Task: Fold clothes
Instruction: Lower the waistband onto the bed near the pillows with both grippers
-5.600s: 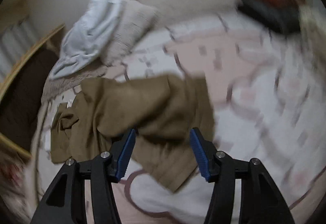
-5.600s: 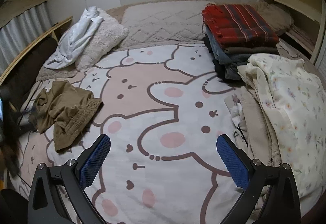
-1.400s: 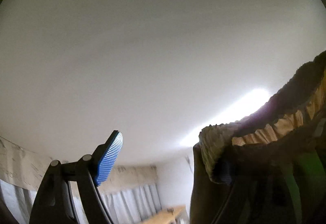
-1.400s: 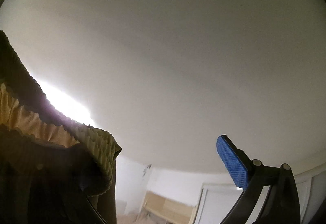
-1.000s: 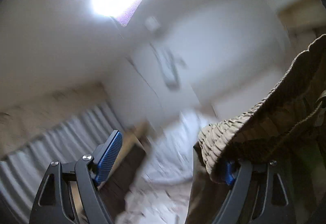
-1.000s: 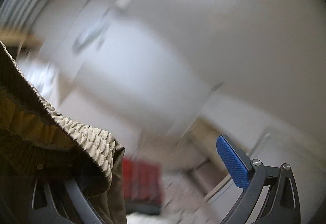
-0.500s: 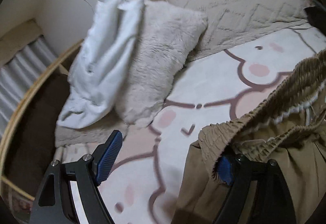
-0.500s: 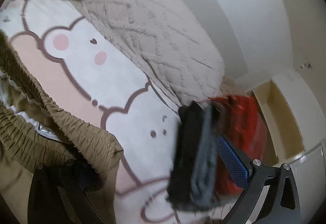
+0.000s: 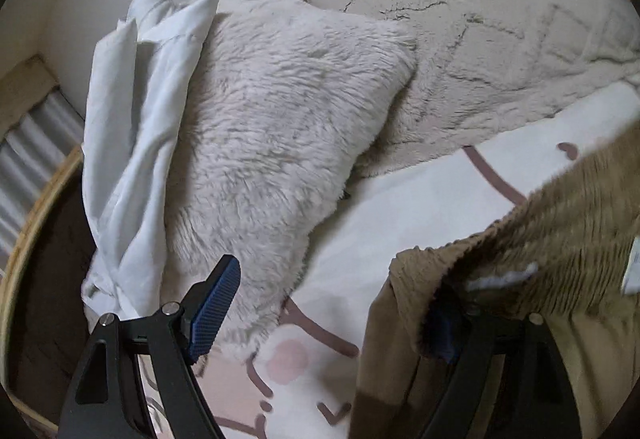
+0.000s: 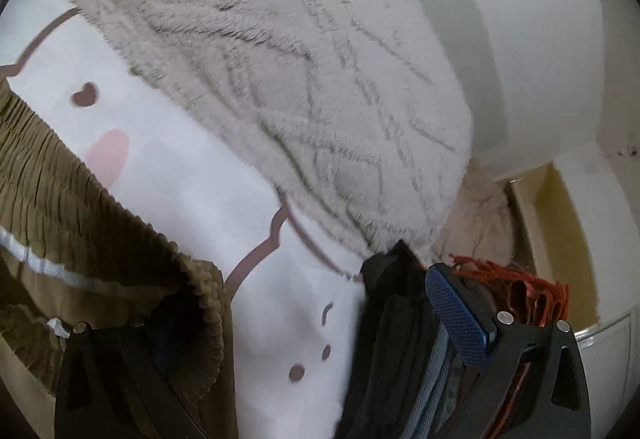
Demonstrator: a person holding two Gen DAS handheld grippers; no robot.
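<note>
Item: olive pants (image 9: 540, 239), elastic waistband draped over my left gripper (image 9: 326, 313) at lower right of its view and over my right gripper (image 10: 304, 335) at lower left of its view. Fingers on both spread wide (waistband hooked on one finger, not pinched). Behind: fluffy pillow (image 9: 280, 111), cartoon bedspread (image 10: 208, 207), folded stack (image 10: 400, 339).

I see the olive-brown garment with a gathered elastic waistband (image 9: 560, 215) stretched between my two views, lifted above the bed rather than lying flat. In the left wrist view its ribbed waistband runs up toward the right edge, with a white label sewn inside and smoother cloth hanging below. In the right wrist view the same waistband (image 10: 52, 175) slants down from the left edge, a white strip showing on its inner side.
</note>
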